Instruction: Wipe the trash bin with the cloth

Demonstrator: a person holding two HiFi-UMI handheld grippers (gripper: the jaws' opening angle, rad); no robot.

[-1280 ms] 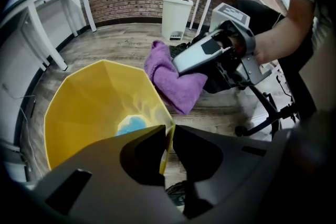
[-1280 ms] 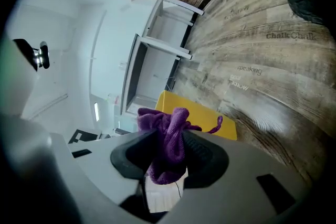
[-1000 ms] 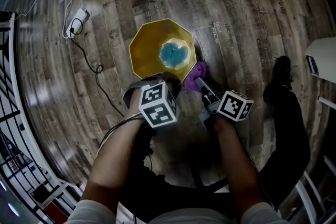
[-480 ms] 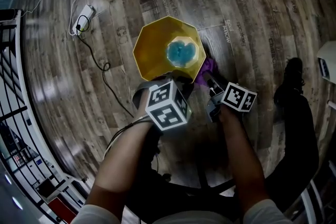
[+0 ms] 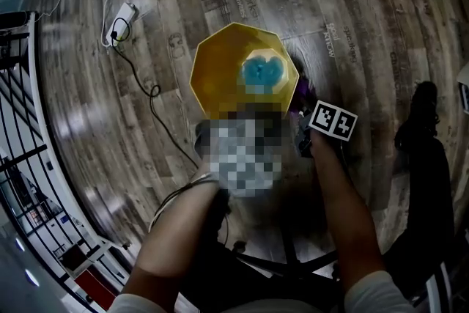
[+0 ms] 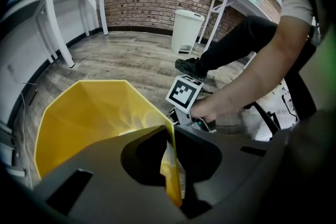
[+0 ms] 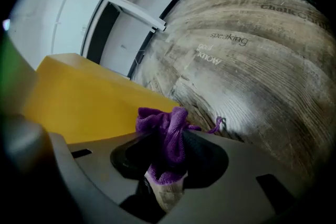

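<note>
Both tools busy at the bin: one steadies it, the other carries the cloth.

My left tool point(image 6: 170, 165) is clamped on the rim of the yellow eight-sided plastic trash bin point(image 5: 234, 62), one jaw inside the thin wall and one outside. The bin stands upright and open on the wood-plank floor point(image 5: 366, 26), directly ahead of me, with a blue patch point(image 5: 261, 71) showing at its bottom. My right tool point(image 7: 165, 165) pinches a bunched purple fabric cloth point(image 7: 165, 134), its folds bulging out past the jaw tips. From the head view the cloth sits low against the bin's outer wall on the right side; I cannot tell whether it is actually pressing on the plastic. A white pedal bin point(image 6: 187, 30) stands well apart, near the brick wall.
</note>
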